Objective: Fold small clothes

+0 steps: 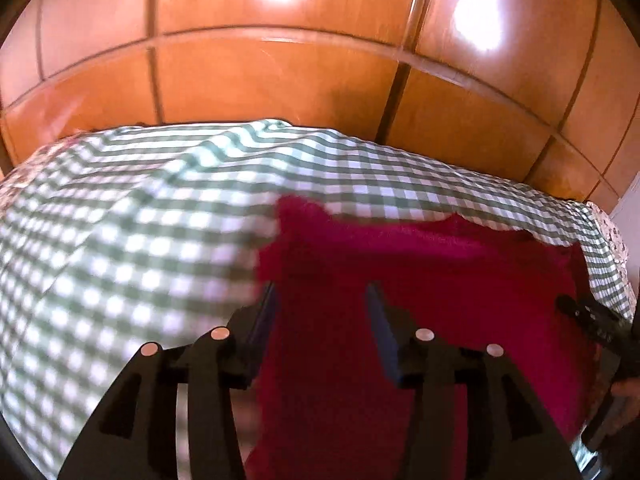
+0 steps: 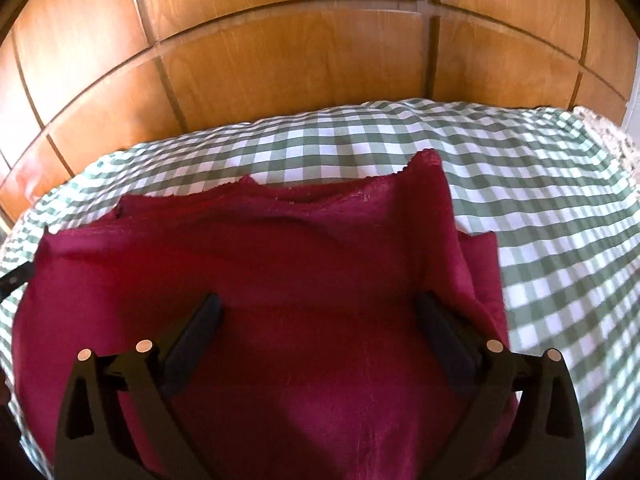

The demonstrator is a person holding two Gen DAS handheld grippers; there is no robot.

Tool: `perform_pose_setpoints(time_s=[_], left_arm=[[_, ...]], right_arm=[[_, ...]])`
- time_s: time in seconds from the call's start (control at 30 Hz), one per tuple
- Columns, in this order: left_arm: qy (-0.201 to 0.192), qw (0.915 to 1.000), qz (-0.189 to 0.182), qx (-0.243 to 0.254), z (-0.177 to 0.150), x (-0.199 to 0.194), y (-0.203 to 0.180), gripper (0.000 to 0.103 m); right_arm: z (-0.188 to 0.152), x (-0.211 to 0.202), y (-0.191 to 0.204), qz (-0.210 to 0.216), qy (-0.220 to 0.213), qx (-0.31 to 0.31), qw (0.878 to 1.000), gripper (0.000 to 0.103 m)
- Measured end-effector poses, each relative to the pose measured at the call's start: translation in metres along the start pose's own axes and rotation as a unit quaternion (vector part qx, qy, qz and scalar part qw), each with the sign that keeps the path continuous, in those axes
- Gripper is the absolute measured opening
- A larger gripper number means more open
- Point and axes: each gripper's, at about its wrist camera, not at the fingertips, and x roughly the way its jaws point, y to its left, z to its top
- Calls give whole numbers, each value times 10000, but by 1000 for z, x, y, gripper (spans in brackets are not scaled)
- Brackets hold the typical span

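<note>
My left gripper (image 1: 322, 300) over left part of crimson cloth (image 2: 280, 280), jaws parted, nothing between them; left view blurred. My right gripper (image 2: 318, 312) above cloth middle, jaws spread wide, holding nothing. Cloth lies partly folded on green-white checked bedspread (image 2: 540, 208), ragged far edge, extra layer showing at right side. Wooden panelled wardrobe (image 2: 300, 60) behind bed.
</note>
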Motion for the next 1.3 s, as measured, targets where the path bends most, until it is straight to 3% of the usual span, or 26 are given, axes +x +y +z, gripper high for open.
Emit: perform_pose_setpoints(time_s=[0.3,0.4,0.53,0.57,0.7,0.77,0.83,0.93,1.1,1.13,1.2,1.23,1.3], left_arm=[[319,9960,-592,-587,-86,-58,73,46],[475,9906,-1017,-776,-109,-63,77,50],[566,9882,-1157,-833,-122,-56,68,48],[567,9879,-1192,-810,-121,-53,63,48],[538,9901,-1188,-527,-119,-45,50,23],[531,9912,-1125,-453,-118,-48,50,11],[509,9903,-1196,-490,-114,-56,55,9],[464,9921,-1126,-311,-116,-72,60,7],[696,9921,-991,-329,-128,-65,59,7],[691,9921,-979,-367,-127,-66,59,11],[639,9939,-791,-424,-121,-71,60,29],[587,9948,-719,-428,-118,-74,60,30],[352,9958,-702,-460,-110,-86,60,31]], right_arm=[[-59,-69,-46,-159,-100,334,9993,98],[-81,-83,-66,-108,57,586,9982,98],[-108,-90,-86,147,301,982,9946,94],[-113,-91,-89,203,331,1051,9937,88],[-119,-88,-89,396,308,1147,9921,61],[-116,-87,-83,392,345,1005,9936,26],[-112,-92,-80,351,329,825,9954,19],[-107,-106,-79,336,206,648,9971,17],[-119,-89,-88,234,459,604,9968,17],[-119,-89,-88,245,440,622,9968,17],[-117,-89,-88,246,459,618,9967,17],[-117,-89,-87,224,458,572,9971,18],[-114,-94,-90,173,438,638,9969,30]])
